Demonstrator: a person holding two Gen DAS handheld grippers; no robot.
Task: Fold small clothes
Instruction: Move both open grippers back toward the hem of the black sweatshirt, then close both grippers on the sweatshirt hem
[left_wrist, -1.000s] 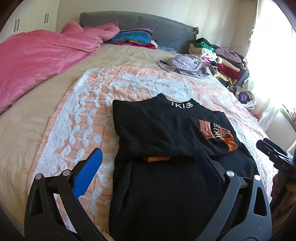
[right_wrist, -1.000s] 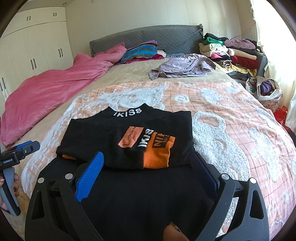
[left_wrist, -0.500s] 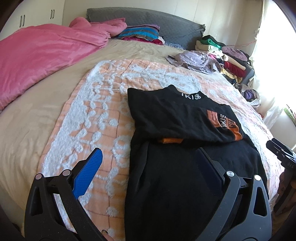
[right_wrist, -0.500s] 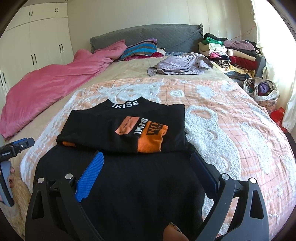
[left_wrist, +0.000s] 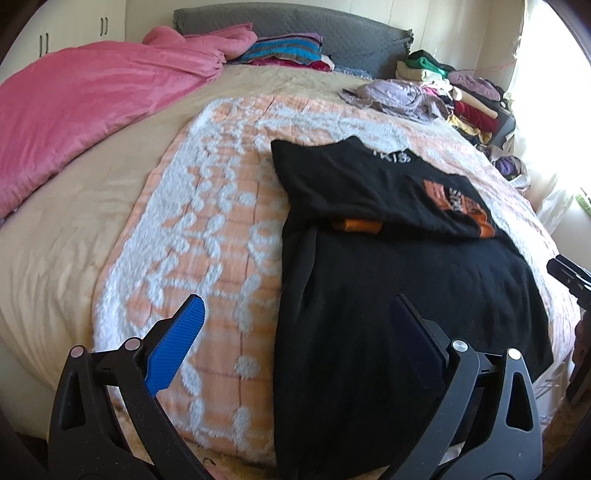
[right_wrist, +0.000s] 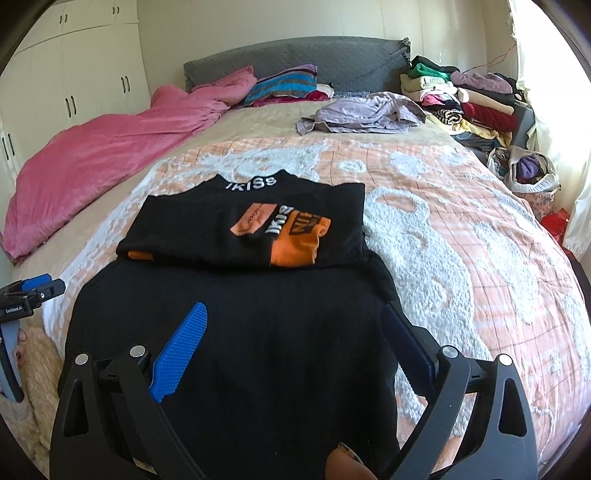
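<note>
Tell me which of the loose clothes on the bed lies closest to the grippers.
The black top, spread right under both open grippers. The lilac garment lies far off near the headboard.

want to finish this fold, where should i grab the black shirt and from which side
Grip the black shirt at its two near bottom corners, coming in low from the foot of the bed. The top part is already folded over, so only the lower half lies flat, with its hem nearest both tools. The left hand-held gripper and right hand-held gripper are open and empty, one toward each corner.
</note>
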